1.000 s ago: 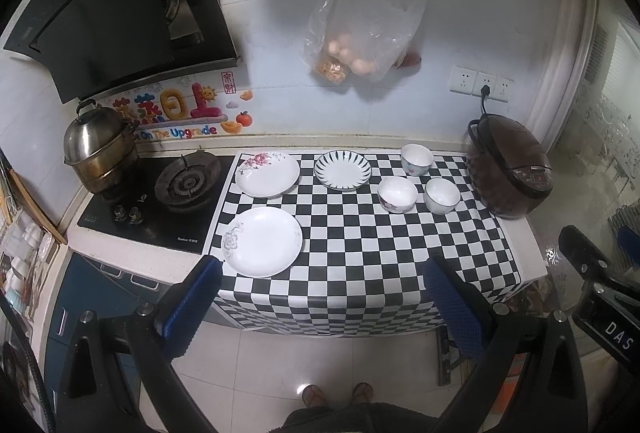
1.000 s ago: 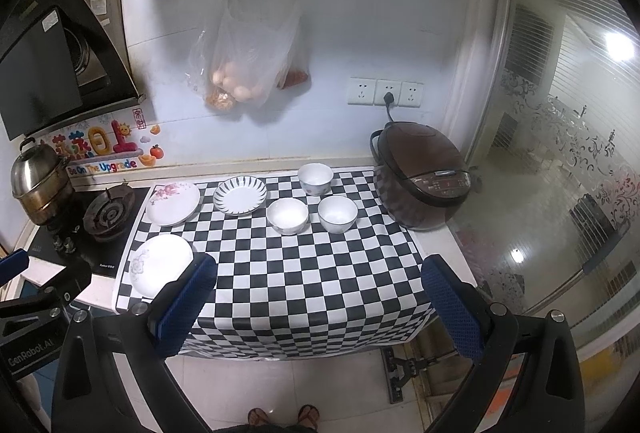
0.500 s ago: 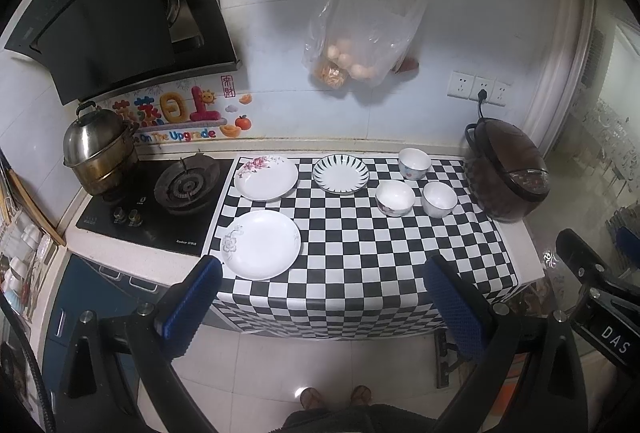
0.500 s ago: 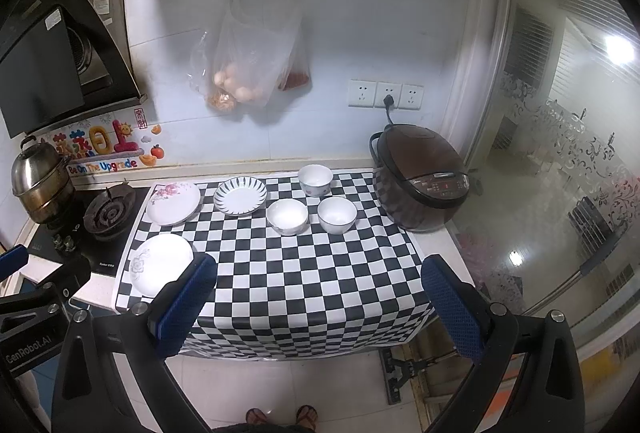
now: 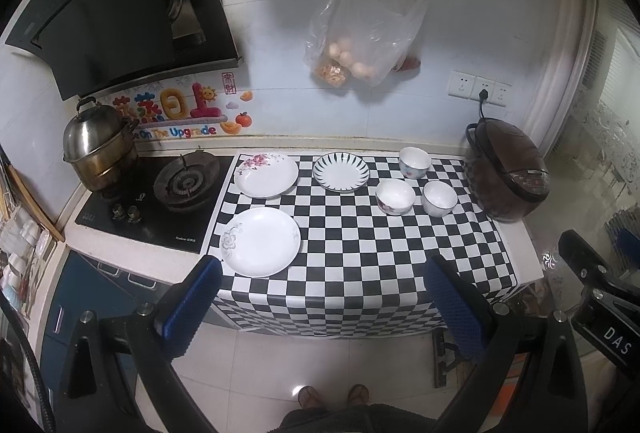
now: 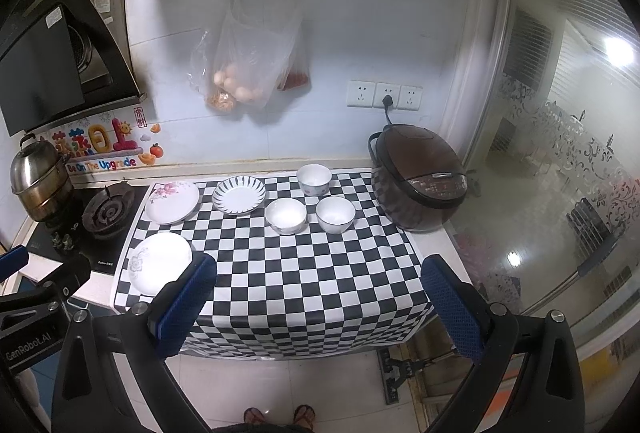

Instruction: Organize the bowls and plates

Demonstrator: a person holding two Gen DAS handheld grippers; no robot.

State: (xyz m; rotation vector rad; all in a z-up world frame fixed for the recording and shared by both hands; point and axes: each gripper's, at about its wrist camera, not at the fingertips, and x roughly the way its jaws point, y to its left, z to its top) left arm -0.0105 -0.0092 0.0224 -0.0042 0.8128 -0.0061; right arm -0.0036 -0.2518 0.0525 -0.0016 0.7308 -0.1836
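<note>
Both grippers held high and back from the counter, well short of the crockery. Left gripper [image 5: 320,297] spread wide, nothing between its blue pads [image 5: 192,299]. Right gripper [image 6: 318,299] likewise spread and empty.

On the checkered cloth [image 5: 360,245], three plates to the left: plain white plate [image 5: 261,241] nearest, at the near-left corner just beside the hob [image 5: 160,201]; floral plate [image 5: 266,175] beyond it at the far left; striped-rim plate [image 5: 341,171] to the right of that, along the far edge. Three bowls clustered to the right, none touching: far bowl [image 5: 415,162], near-left bowl [image 5: 395,196], near-right bowl [image 5: 440,198], all just left of the rice cooker [image 5: 508,175].

Nothing stacked yet, so probably the very start of the task. Deciding relation: plates ahead and left, bowls ahead and right. In the left view, white plate just beyond the left pad; in the right view, bowls near centre, ahead between the pads. Left hand therefore better placed for the plates, right hand for the bowls. No long axis on round ware; any rim edge serves, the near edge being the easiest reach.
</note>
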